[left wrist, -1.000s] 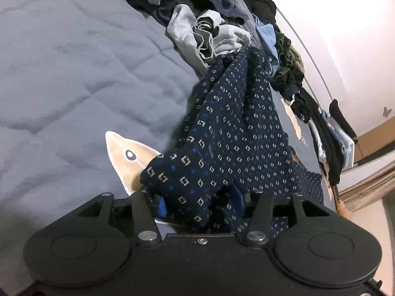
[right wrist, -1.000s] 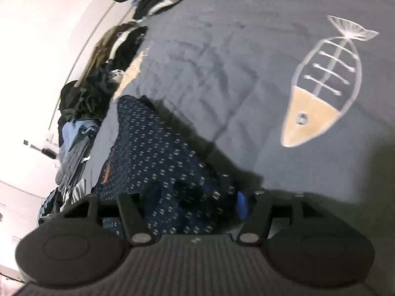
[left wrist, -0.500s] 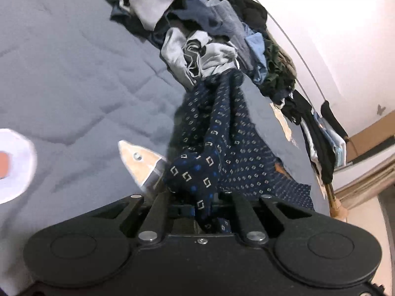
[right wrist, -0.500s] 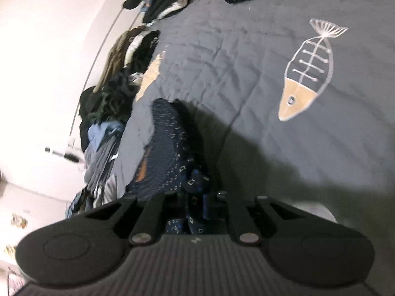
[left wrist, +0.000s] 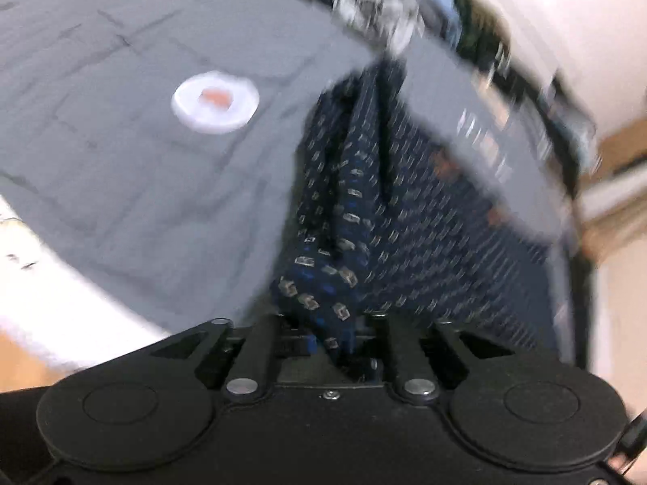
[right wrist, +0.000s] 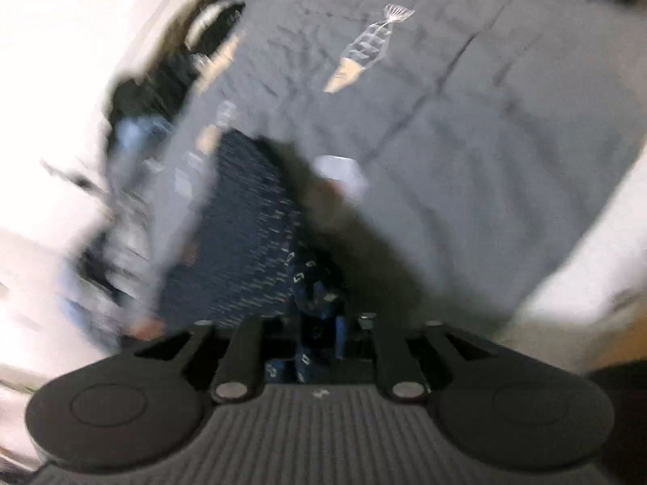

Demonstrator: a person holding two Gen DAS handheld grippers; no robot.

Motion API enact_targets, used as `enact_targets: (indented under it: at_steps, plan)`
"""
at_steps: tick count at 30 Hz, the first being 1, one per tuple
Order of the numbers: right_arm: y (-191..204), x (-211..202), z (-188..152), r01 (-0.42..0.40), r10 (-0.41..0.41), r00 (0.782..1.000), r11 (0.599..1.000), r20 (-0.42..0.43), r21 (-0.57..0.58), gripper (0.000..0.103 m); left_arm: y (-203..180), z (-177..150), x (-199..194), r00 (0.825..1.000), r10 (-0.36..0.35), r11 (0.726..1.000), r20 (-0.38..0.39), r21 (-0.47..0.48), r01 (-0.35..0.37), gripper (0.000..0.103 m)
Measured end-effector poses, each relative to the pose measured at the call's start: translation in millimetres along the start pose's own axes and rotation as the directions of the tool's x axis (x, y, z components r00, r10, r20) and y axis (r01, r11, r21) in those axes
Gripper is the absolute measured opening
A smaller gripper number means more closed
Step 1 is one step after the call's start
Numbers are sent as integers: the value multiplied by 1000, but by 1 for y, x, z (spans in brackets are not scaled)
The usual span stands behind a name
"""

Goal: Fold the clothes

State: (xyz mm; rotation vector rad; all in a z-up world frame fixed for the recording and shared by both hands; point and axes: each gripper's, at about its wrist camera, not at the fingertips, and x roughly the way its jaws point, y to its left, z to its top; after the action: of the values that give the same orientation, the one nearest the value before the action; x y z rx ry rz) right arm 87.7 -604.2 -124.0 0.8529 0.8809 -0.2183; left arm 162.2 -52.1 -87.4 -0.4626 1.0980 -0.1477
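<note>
A navy patterned garment (left wrist: pixel 364 210) with small white and blue squares hangs stretched above the grey bedspread (left wrist: pixel 121 141). My left gripper (left wrist: pixel 323 331) is shut on one bunched corner of it. My right gripper (right wrist: pixel 319 323) is shut on another corner; the same garment (right wrist: pixel 250 234) trails away to the left in that view. Both views are blurred by motion. The fabric hides the fingertips.
A pile of unfolded clothes (left wrist: pixel 380 0) lies along the wall at the far side of the bed. The bedspread carries a white round patch (left wrist: pixel 214 101) and a fish print (right wrist: pixel 364 52). The bed's edge and pale floor (right wrist: pixel 586 275) show at the right.
Both grippers closed on the garment about a second ago and have since lifted it and pulled it back toward the bed's near edge. The views have swung and blurred.
</note>
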Motion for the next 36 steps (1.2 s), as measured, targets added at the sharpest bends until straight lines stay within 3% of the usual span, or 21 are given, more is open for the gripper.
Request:
enact_targets:
  at_steps: [2,6,8,10,12,14,16,19,22,25,27,32,36]
  plan:
    - [1,-14,-2,48,-43,996,997,73,-67,38,-1,-5,-10,997,67,994,49,81,-71,47]
    - [19,-40,10,103,-52,973,969,223,-225,59,-9,6,-47,979,37,978,201,195,-77,51]
    - [39,-42,25,125,-28,959,935,282,-332,64,-31,18,-55,955,63,940,289,304,-154,52]
    - [65,-37,40,154,1,944,883,331,-443,72,-59,35,-53,920,76,875,385,417,-247,55]
    - [93,-22,57,158,41,941,824,335,-544,76,-83,53,-43,905,64,822,422,492,-288,56]
    - [119,-3,70,144,88,940,774,331,-617,79,-102,72,-25,887,59,791,457,520,-321,56]
    - [137,16,81,111,130,941,753,313,-649,81,-117,87,-6,869,63,753,492,548,-364,56]
    - [154,46,92,110,127,952,705,277,-700,83,-129,99,27,858,82,675,506,605,-422,56]
    - [160,77,95,125,91,967,646,238,-753,83,-124,103,51,877,72,619,474,669,-412,55]
    - [158,100,95,144,55,973,617,225,-774,83,-122,106,68,888,79,569,453,711,-413,55]
    - [160,110,94,150,25,979,588,204,-795,83,-117,109,70,896,79,568,436,719,-400,55]
    - [167,118,92,120,23,988,529,156,-840,83,-112,123,69,910,57,619,411,700,-355,55]
    - [172,124,91,135,39,983,499,178,-856,83,-112,125,73,917,34,625,398,707,-331,55]
